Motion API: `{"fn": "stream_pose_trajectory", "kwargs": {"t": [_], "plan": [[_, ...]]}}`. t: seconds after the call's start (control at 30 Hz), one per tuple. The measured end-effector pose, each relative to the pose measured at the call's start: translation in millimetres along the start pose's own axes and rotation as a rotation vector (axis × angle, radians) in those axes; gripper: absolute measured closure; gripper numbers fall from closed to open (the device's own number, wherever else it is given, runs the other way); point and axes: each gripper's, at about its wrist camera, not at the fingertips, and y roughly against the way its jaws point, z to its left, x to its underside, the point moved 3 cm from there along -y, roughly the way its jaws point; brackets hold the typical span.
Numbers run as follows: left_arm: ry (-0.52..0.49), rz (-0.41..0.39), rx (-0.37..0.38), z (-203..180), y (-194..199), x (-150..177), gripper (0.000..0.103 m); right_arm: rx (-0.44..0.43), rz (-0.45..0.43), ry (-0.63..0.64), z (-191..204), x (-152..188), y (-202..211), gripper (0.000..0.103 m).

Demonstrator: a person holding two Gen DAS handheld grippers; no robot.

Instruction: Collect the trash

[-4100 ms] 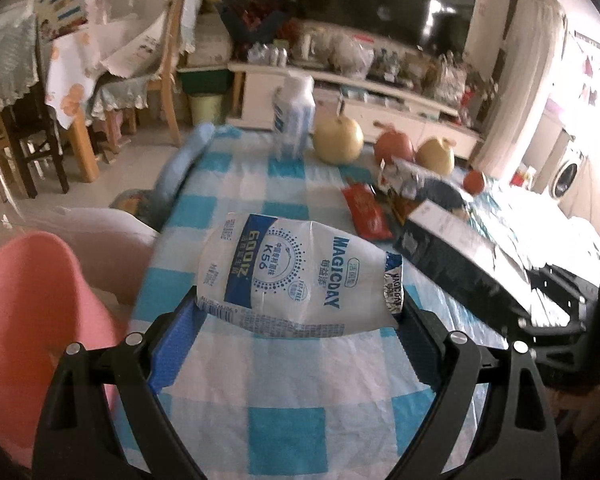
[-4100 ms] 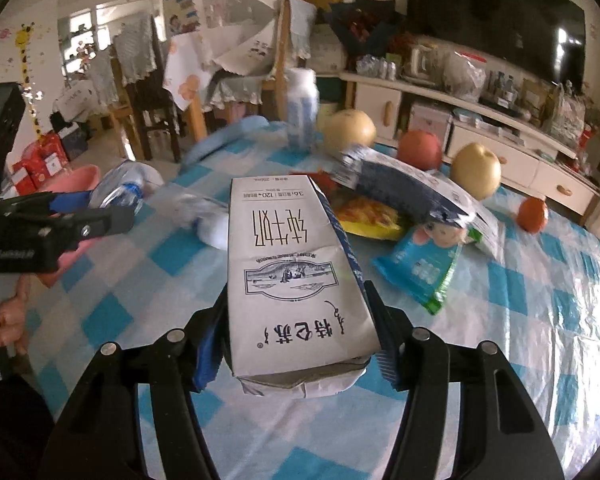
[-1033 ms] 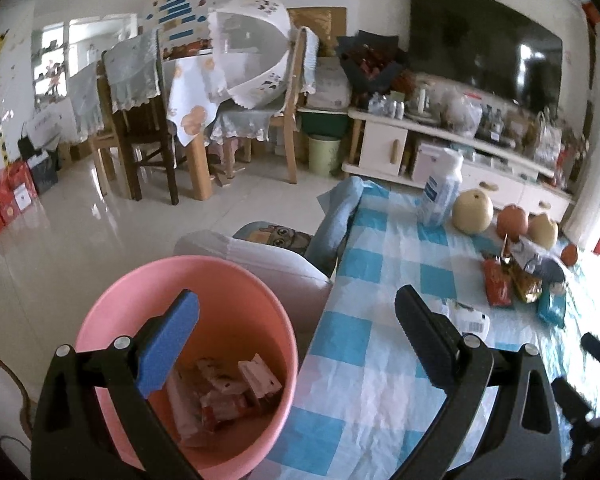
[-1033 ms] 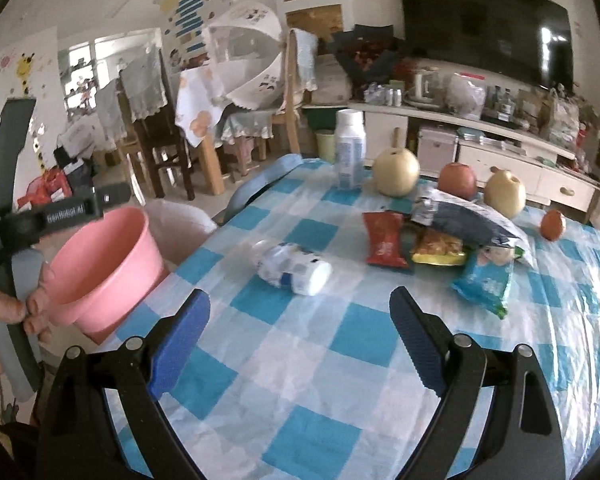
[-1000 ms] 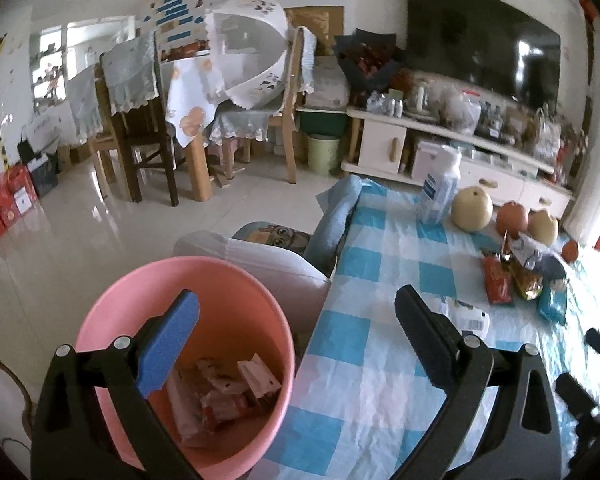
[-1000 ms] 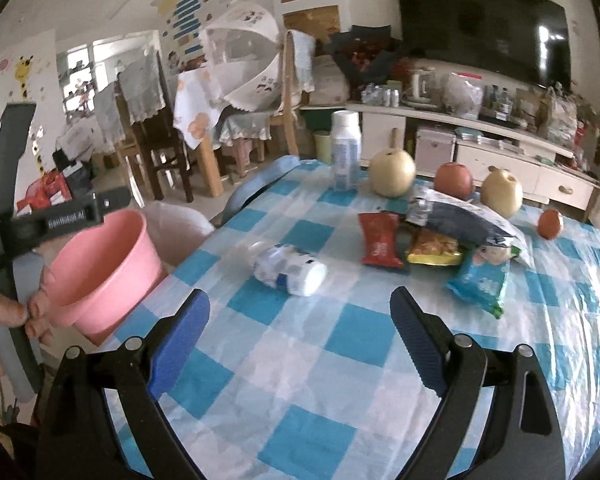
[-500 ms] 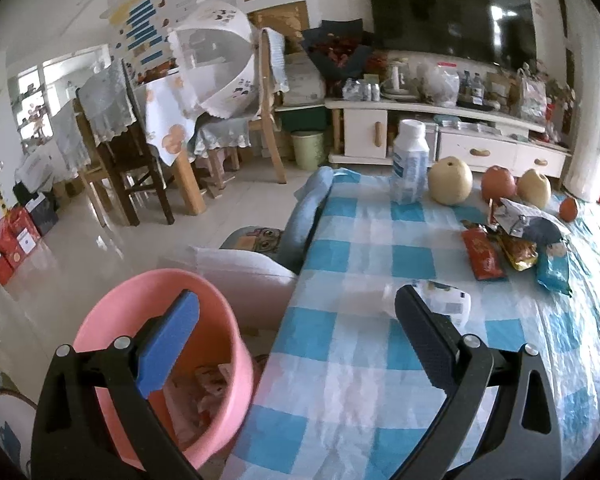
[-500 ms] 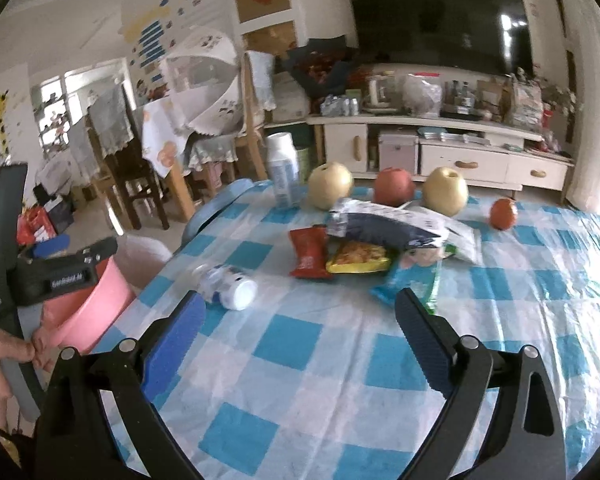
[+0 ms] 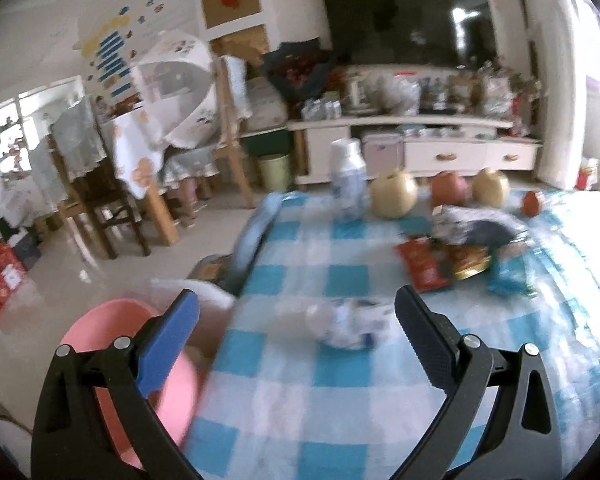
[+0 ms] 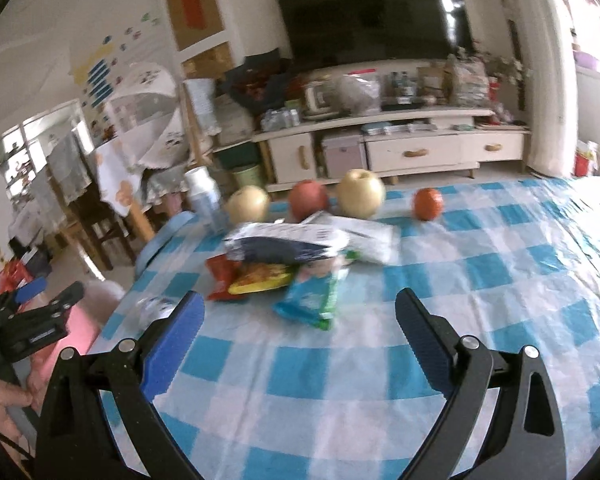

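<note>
The surface wears a blue-and-white checked cloth; a round pink bin sits off its left edge; a crumpled white-and-blue pouch lies between the left hand-held gripper jaws, untouched; the right hand-held gripper gapes before glossy snack packets.

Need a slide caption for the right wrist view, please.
Open right gripper hovers over checkered table, facing snack wrappers and fruit.
</note>
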Motion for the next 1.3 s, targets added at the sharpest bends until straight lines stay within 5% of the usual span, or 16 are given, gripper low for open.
{"fn": "stream_pose_trajectory", "kwargs": {"t": [0.17, 0.43, 0.63, 0.77, 0.9, 1.23, 1.3], "plan": [[-0.021, -0.007, 0.104, -36.5, -4.7, -19.3, 0.004, 0.032, 0.067, -0.058, -30.8, 3.3, -16.1, 0.008], [0.089, 0.079, 0.264, -96.7, -64.7, -74.4, 0.004, 0.026, 0.136, 0.012, -39.4, 1.9, -42.4, 0.008], [0.025, 0.202, 0.197, -150.4, -138.3, -95.0, 0.007, 0.091, 0.142, 0.006, -67.5, -5.5, -58.8, 0.008], [0.041, 0.289, 0.181, -168.5, -178.2, -98.8, 0.025, 0.058, 0.172, -0.013, -70.4, -3.7, -63.0, 0.008], [0.067, 0.354, 0.141, -176.8, -210.8, -102.4, 0.032, 0.035, 0.169, 0.014, -65.2, -4.0, -60.4, 0.008], [0.010, 0.482, 0.102, -206.4, -256.6, -81.9, 0.049, 0.028, 0.178, 0.004, -73.1, -2.8, -55.6, 0.008], [0.020, 0.453, 0.105, -207.4, -254.5, -78.3, 0.051, 0.026, 0.181, 0.002, -74.2, -3.0, -55.7, 0.008]]}}
